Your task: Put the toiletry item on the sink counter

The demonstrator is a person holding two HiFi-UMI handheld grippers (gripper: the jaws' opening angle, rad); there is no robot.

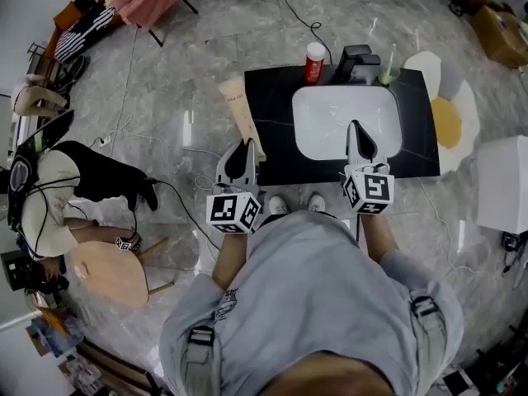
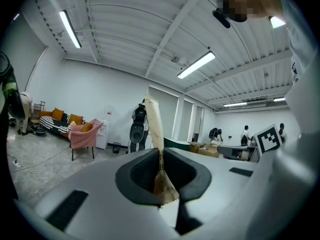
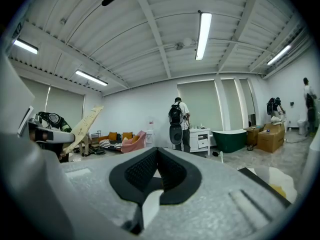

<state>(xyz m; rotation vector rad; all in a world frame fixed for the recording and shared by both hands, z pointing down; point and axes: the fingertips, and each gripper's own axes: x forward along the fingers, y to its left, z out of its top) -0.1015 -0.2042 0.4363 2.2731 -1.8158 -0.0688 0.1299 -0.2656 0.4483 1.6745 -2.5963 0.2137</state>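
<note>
The toiletry item is a long beige tube [image 1: 240,112], and my left gripper [image 1: 246,148] is shut on its lower end. It lies tilted over the left edge of the black sink counter [image 1: 272,134]. In the left gripper view the tube [image 2: 154,129] stands up from between the closed jaws of that gripper [image 2: 161,170]. My right gripper [image 1: 355,127] hovers over the white basin [image 1: 330,118], shut with nothing in it. The right gripper view shows its pads [image 3: 145,170] pressed together and the tube [image 3: 83,128] off to the left.
At the counter's back edge stand a red bottle [image 1: 314,62], a black holder [image 1: 355,63] and a green cup with a toothbrush [image 1: 387,72]. A flower-shaped mat [image 1: 451,120] and a white box [image 1: 503,184] lie to the right; a round wooden stool [image 1: 107,272] stands at left.
</note>
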